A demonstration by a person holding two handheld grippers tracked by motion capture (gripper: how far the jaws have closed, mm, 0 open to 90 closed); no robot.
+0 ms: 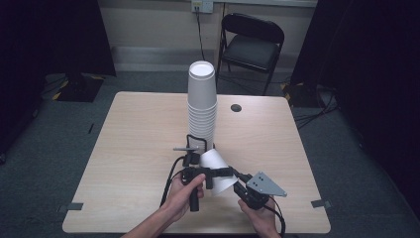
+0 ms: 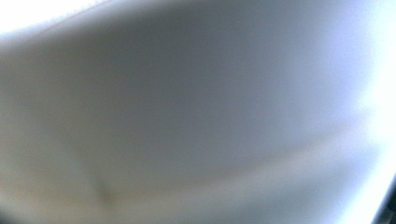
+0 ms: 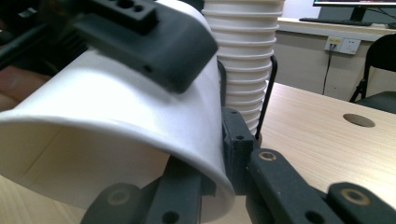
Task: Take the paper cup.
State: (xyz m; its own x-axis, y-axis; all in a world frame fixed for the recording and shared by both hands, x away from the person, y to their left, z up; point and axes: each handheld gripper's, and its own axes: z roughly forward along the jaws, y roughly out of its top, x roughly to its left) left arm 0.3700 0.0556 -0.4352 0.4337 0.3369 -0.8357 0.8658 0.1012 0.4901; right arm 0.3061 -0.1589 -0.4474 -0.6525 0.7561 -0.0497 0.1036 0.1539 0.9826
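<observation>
The loose cup [image 1: 216, 168] lies tilted on its side near the table's [image 1: 138, 139] near edge, mouth toward the person, just in front of the tall stack [image 1: 202, 106]. The right gripper [image 1: 236, 176] pinches the cup's rim wall, one jaw inside and one outside, nearly pressed together. The left gripper [image 1: 208, 174] reaches across the cup's outer wall; whether it squeezes or only rests there cannot be told, as its own view is a blur of white cup.

The thin wall could crease or buckle under the right pinch, or the cup could twist free if the two hands pull unevenly. A swing could also knock the stack over.

Both forearms enter from the near edge, the hands low and close together.
</observation>
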